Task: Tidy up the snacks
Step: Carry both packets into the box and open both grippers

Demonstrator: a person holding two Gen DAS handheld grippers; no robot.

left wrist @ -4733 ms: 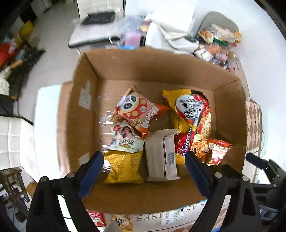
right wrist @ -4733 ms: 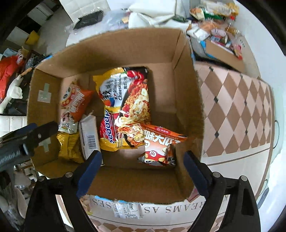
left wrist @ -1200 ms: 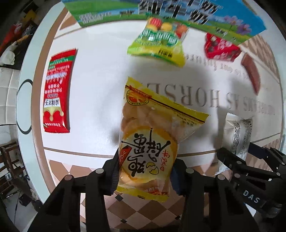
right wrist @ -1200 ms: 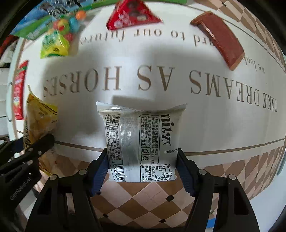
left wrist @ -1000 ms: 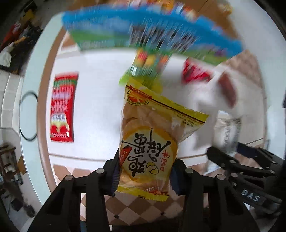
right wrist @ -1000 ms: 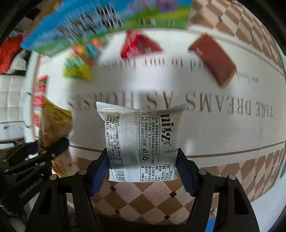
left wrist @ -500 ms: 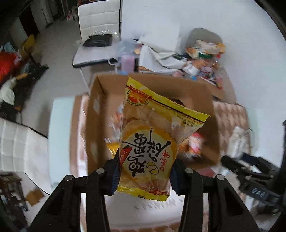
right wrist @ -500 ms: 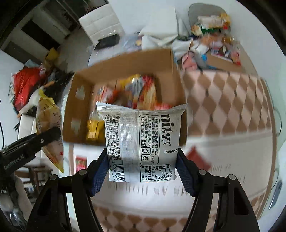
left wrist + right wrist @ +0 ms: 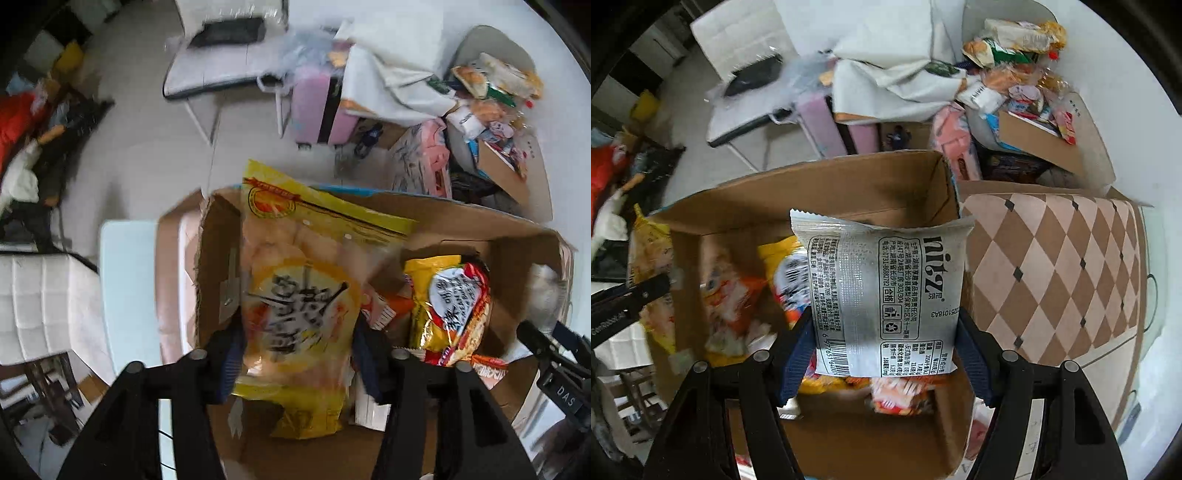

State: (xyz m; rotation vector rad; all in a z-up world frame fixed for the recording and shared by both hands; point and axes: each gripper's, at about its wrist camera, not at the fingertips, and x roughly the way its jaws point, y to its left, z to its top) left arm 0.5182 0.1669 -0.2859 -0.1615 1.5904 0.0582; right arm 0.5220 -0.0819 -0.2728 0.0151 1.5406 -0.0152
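The left gripper (image 9: 297, 354) has just been spreading, its jaws loosening off the yellow snack bag (image 9: 301, 306), which now slides, long axis pointing away, into the cardboard box (image 9: 517, 236): a drop underway. The right gripper (image 9: 884, 354) still pinches the silver packet (image 9: 882, 291) by its lower end above the box, its long axis running away from the fingers, release likely next.

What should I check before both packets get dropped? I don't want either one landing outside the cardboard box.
1. Left tongs above the cardboard box: ok.
2. Yellow packet released: cannot tell; the tongs have just been opening, the blurred packet hangs between them, and pad contact is unclear.
3. Right tongs above the box: ok, near its right wall.
4. Silver packet secure: ok, pads press both its edges.
5. Room in the box: ok; bare cardboard floor shows at the near side, beside the noodle packet.
6. The two tongs apart: ok, the box's width lies between them.
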